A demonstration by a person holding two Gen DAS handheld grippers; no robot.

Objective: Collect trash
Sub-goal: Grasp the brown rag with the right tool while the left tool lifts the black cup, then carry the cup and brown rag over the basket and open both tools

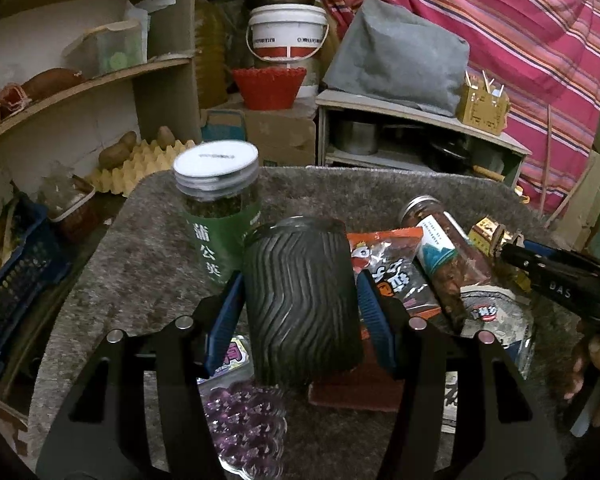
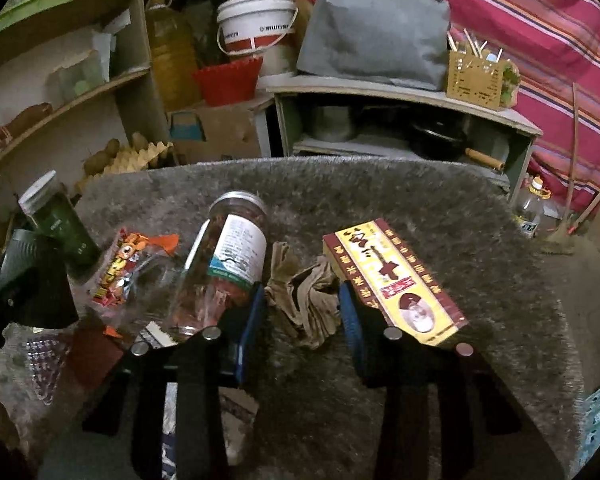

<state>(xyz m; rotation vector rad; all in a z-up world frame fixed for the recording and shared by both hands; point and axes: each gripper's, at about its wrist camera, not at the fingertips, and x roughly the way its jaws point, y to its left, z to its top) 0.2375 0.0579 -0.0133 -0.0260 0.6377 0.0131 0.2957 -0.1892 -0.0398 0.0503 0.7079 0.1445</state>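
My left gripper [image 1: 300,300] is shut on a black ribbed cup [image 1: 300,296], held upright over the grey shaggy mat [image 1: 148,256]; the cup also shows at the left of the right wrist view [image 2: 32,276]. My right gripper [image 2: 302,308] is open, its blue fingers on either side of a crumpled brown paper wad [image 2: 304,300] on the mat. A red snack wrapper [image 1: 392,264] lies behind the cup. A clear jar with a white label [image 2: 228,264] lies on its side left of the wad. A yellow-and-red box [image 2: 396,280] lies to the right.
A green-labelled jar with a white lid [image 1: 216,204] stands behind the cup. A purple blister tray [image 1: 244,428] lies below it. Wooden shelves [image 1: 80,84], an egg tray [image 1: 140,160], a blue crate [image 1: 16,284] and a low cabinet [image 2: 400,120] surround the mat.
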